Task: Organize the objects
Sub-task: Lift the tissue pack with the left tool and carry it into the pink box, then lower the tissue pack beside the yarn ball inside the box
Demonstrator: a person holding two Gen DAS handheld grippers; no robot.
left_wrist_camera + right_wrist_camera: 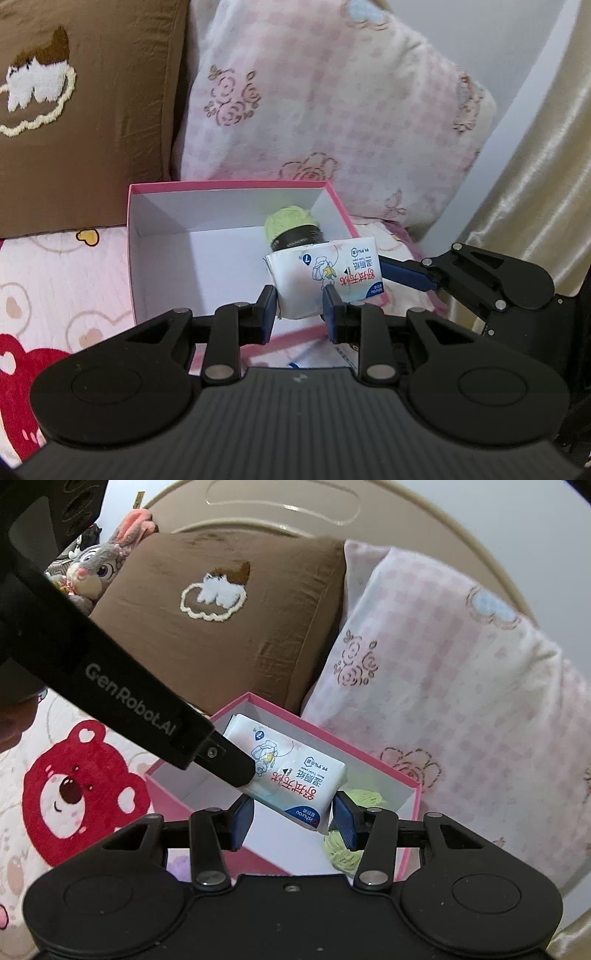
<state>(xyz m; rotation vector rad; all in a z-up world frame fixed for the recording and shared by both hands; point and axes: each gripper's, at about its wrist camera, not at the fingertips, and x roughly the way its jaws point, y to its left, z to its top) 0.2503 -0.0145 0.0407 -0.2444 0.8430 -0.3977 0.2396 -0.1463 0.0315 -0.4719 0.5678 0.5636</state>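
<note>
Two hand-held grippers, left (299, 312) and right (293, 821), both clamped on wipes pack (325, 280); plush rabbit (92, 566) only rightward.

The wipes pack (295, 775) looks glossy plastic, the pink box (155, 236) smooth matt cardboard, the brown pillow (236, 638) soft cloth.

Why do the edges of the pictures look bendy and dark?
Fisheye lenses: in the right wrist view the headboard bows and the corners go black; in the left wrist view the curtain curves, and the wipes pack looks slightly blurred.
</note>
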